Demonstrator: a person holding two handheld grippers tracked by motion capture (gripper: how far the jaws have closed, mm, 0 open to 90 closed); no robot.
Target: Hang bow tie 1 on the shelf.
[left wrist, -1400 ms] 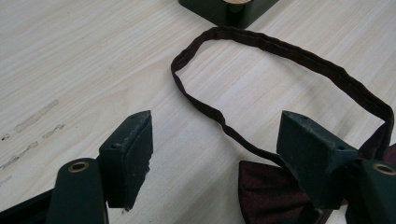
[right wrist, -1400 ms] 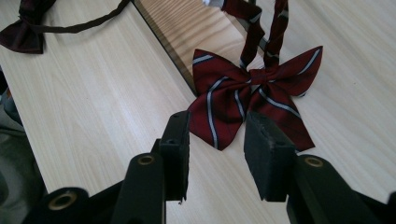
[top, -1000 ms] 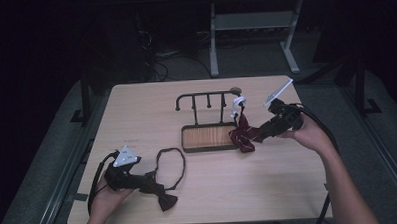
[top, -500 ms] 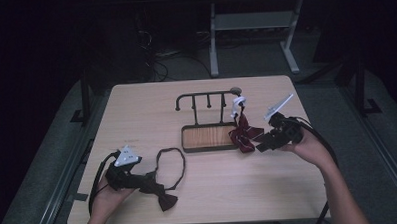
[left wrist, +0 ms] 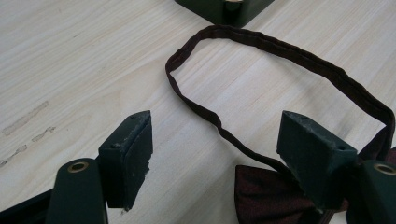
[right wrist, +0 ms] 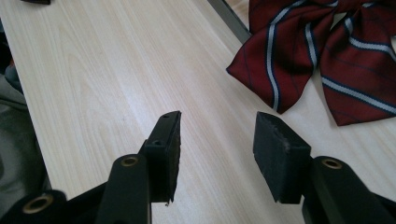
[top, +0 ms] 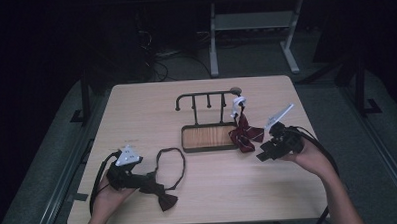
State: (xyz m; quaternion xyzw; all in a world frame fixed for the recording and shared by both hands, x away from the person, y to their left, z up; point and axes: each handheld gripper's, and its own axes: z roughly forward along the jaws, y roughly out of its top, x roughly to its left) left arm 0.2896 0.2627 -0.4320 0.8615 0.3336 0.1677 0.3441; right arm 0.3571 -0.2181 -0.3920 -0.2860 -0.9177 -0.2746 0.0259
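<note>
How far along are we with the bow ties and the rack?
Done: the striped bow tie hangs from the rack's right end, its band looped over it. In hand: nothing; right gripper is open beside it. Left: the dark bow tie lies on the table, open left gripper over it.

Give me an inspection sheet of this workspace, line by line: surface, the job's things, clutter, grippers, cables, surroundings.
Surface: light wooden table, a few faint scuffs in the left gripper view.
Job's things: dark bow tie with its strap loop lying flat near the left gripper; striped red bow tie at the right end of the hook rack, which stands on a wood-lined tray base.
Clutter: nothing seen.
Grippers: left gripper open, jaws either side of the strap; right gripper open over bare table, beside the striped tie.
Cables: one black cable trails from each gripper.
Surroundings: dark room, grey floor, white table frame behind.
</note>
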